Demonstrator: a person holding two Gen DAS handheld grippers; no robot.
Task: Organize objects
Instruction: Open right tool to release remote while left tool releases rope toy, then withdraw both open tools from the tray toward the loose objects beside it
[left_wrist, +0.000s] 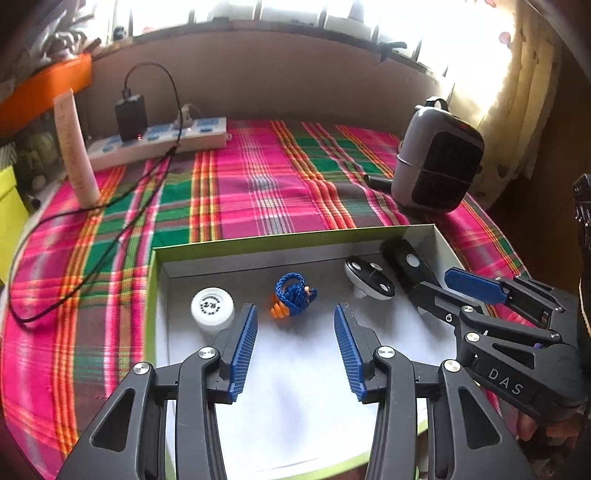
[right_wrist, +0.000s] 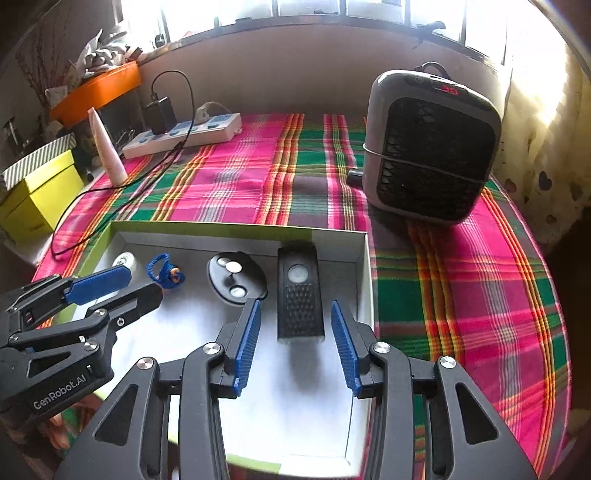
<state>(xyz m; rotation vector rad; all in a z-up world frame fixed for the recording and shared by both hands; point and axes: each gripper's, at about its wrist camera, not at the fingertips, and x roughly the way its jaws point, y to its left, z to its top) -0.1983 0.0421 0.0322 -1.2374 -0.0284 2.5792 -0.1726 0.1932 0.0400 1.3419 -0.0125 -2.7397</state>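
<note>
Now your box (left_wrist: 258, 242) holds a cap (left_wrist: 212, 304), cord (left_wrist: 293, 293), disc (left_wrist: 369, 280) and remote (right_wrist: 299, 295), heater (right_wrist: 432, 147) behind, your left gripper (left_wrist: 295, 343) and right gripper (right_wrist: 295, 343) wide open, holding nothing.

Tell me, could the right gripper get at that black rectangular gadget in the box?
Probably yes: the right gripper is open, the black gadget lies flat just ahead between its fingers, and nothing blocks the way.

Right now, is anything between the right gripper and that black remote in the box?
No. The right gripper is open, and the black remote lies straight ahead of it on the box floor, with nothing visible between.
</note>
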